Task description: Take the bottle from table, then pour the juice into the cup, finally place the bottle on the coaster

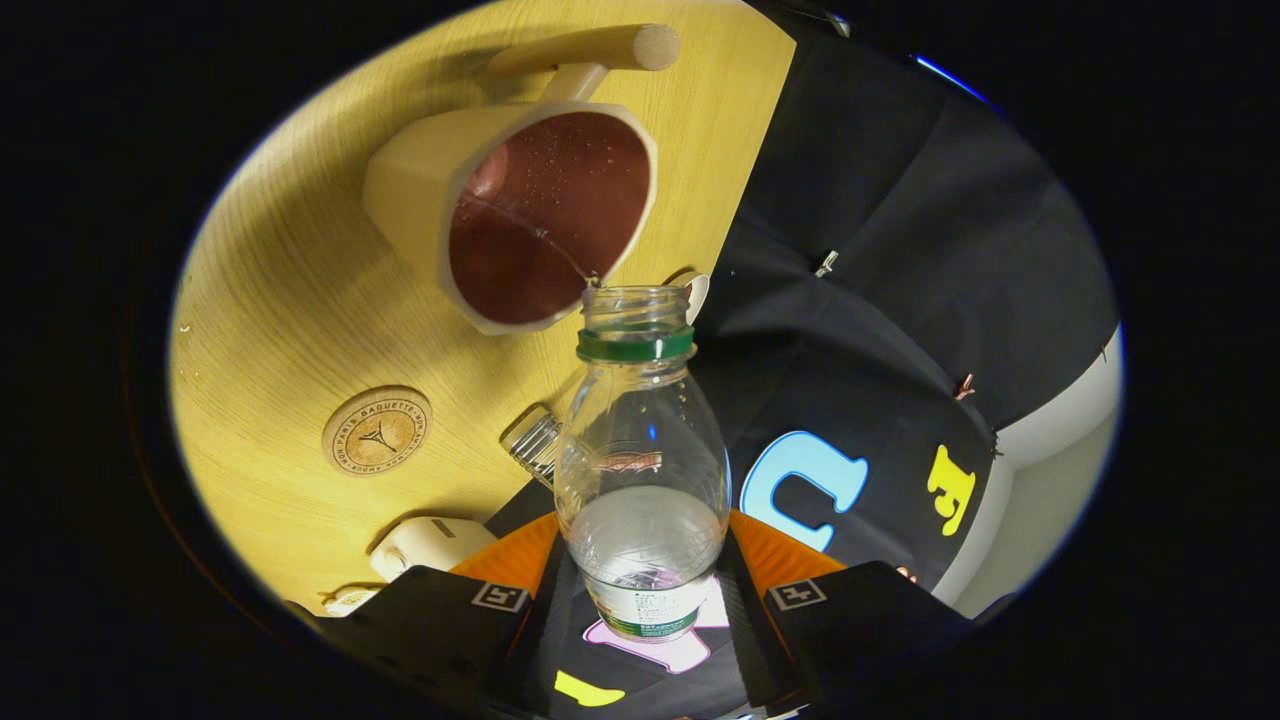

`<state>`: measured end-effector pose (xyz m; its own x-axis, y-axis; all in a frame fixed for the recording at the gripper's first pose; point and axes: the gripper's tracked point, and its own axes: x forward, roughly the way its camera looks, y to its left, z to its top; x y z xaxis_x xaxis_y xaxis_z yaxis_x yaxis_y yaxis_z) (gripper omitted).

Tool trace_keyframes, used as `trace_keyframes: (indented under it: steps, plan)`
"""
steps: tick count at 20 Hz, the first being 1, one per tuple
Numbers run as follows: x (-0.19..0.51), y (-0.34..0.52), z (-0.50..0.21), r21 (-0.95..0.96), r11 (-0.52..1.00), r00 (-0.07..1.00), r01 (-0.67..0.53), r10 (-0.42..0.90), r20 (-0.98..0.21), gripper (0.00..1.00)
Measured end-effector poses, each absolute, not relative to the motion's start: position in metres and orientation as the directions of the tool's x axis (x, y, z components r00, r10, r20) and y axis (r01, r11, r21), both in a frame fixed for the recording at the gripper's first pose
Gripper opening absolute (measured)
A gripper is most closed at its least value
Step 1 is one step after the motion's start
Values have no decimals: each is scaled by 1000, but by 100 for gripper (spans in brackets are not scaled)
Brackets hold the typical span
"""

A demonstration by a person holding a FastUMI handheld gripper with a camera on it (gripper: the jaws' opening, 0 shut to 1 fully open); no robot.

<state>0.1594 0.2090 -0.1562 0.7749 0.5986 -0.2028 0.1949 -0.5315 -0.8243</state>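
Gripper (645, 600) closed on bottle (642, 470) base, both fingers pressing. Bottle tipped, looks empty, mouth at cup (520, 215) rim just ahead. Cup holds dark juice. Pour step apparently ending. Next: right bottle, carry to coaster (377, 431) on worktop (290, 300), beside fingers, short of cup.

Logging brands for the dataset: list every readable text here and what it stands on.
"PARIS BAGUETTE": engraved on the coaster; rest of ring unclear.
Label on the bottle, clamped in the gripper: too small to read.
Square tags on its fingers: patterns, no words.
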Motion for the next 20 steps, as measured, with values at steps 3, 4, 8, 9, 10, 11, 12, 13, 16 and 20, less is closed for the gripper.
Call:
trace_keyframes:
  steps: [3, 4, 8, 9, 10, 11, 12, 13, 16, 20]
  plan:
    - [160, 214, -155, -813, -541, 762, 216, 614, -207, 71]
    - [161, 216, -155, -808, -545, 758, 223, 618, -208, 72]
    - [160, 217, -154, -797, -557, 753, 234, 622, -214, 71]
    - [160, 216, -154, -796, -558, 753, 234, 622, -214, 72]
    - [160, 216, -155, -794, -560, 752, 236, 623, -216, 72]
    - [160, 216, -155, -792, -562, 751, 238, 624, -217, 72]
    - [159, 216, -156, -791, -563, 750, 240, 625, -217, 72]
    - [158, 216, -155, -791, -562, 749, 242, 627, -216, 71]
    - [158, 216, -154, -792, -561, 750, 240, 625, -216, 72]
    - [157, 216, -155, -788, -568, 751, 239, 623, -221, 72]
